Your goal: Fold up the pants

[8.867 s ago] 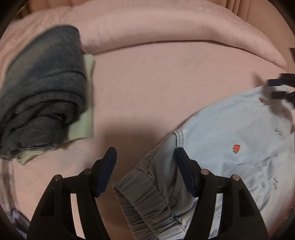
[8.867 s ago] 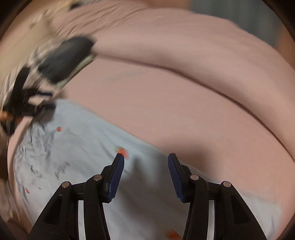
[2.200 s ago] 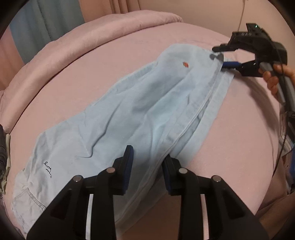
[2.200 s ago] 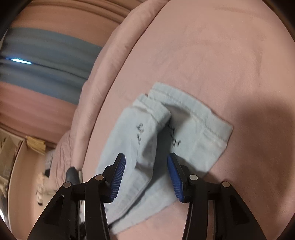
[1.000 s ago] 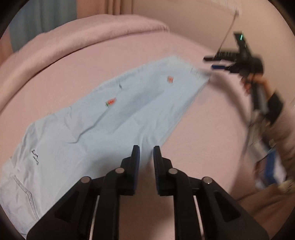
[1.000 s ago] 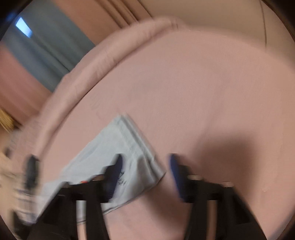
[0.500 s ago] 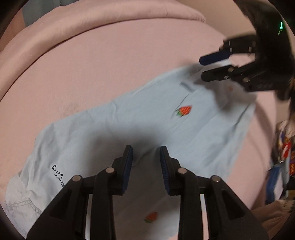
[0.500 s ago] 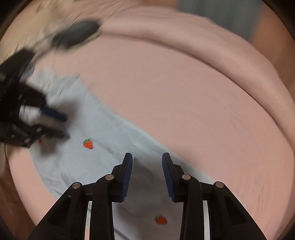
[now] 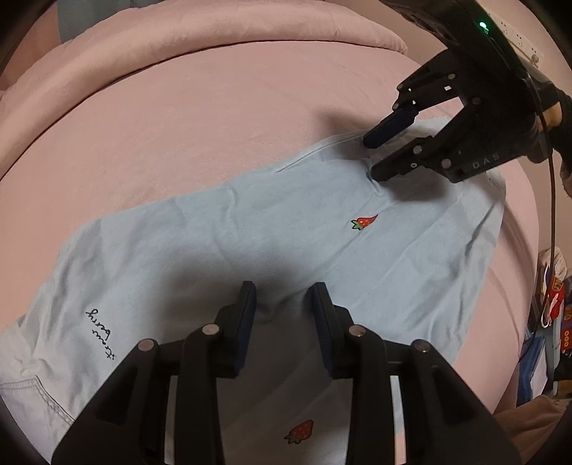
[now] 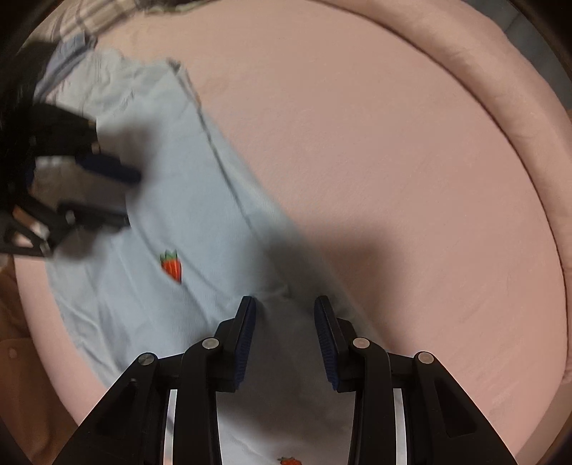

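Note:
Light blue pants (image 9: pixel 250 229) with small strawberry prints lie flat, folded lengthwise, on a pink bed (image 9: pixel 214 107). My left gripper (image 9: pixel 284 304) is open, its tips resting low on the middle of the fabric. My right gripper (image 9: pixel 371 153) is open over the far end of the pants in the left wrist view. In the right wrist view my right gripper (image 10: pixel 284 318) is open on the pants (image 10: pixel 178 214), with a small pucker of cloth between its fingers. The left gripper (image 10: pixel 128 196) shows there, blurred, at the left.
A thick pink rolled duvet (image 9: pixel 178 43) runs along the far side of the bed. Clutter with coloured packages (image 9: pixel 550 314) sits off the bed's right edge. Plaid and dark cloth (image 10: pixel 107 14) lie at the top left of the right wrist view.
Both grippers have come down closer onto the pants and toward each other. The left gripper's fingers have opened slightly wider since half a second ago.

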`<state>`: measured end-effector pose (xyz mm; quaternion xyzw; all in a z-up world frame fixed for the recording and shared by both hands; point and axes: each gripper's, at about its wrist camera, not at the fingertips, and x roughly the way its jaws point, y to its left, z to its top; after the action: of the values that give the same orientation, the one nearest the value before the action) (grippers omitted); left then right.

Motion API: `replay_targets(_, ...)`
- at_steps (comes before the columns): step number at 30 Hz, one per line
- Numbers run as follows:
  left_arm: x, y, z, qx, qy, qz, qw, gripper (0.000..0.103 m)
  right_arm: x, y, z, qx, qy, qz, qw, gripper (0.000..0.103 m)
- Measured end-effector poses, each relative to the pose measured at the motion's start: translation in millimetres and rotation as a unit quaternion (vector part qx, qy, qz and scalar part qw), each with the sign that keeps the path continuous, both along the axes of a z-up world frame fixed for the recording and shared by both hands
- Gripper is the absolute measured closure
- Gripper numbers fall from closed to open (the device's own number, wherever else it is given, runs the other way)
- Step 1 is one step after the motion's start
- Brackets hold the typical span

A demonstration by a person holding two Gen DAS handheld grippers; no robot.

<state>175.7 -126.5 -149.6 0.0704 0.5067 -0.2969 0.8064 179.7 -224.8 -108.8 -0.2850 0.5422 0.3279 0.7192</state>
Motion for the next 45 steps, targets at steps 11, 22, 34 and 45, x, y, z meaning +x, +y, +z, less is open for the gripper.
replay_targets(11,6.1,28.7,4.9,0.014,-0.018,0.042,0.9989,0.063,-23.5,36.3,-0.9,-0.082,-0.047,0.045,0.994,0.097)
replay_targets(22,11.9,29.4,8.3,0.039,-0.03,0.065,0.9967,0.059,-11.3,16.9,22.5,-0.014,-0.085,-0.034,0.996,0.092)
replay_targets(34,-4.6,42.1,0.0,0.077,-0.061,0.084,0.9916,0.052,-65.9,-157.7,-18.4,-0.031,-0.125,-0.301,0.945,0.091)
replay_targets(45,-55.7,139.2,16.1,0.046,-0.049,0.175,0.9823,0.054,-84.0,-143.1,27.9,0.055,-0.185,-0.399,0.896,0.083)
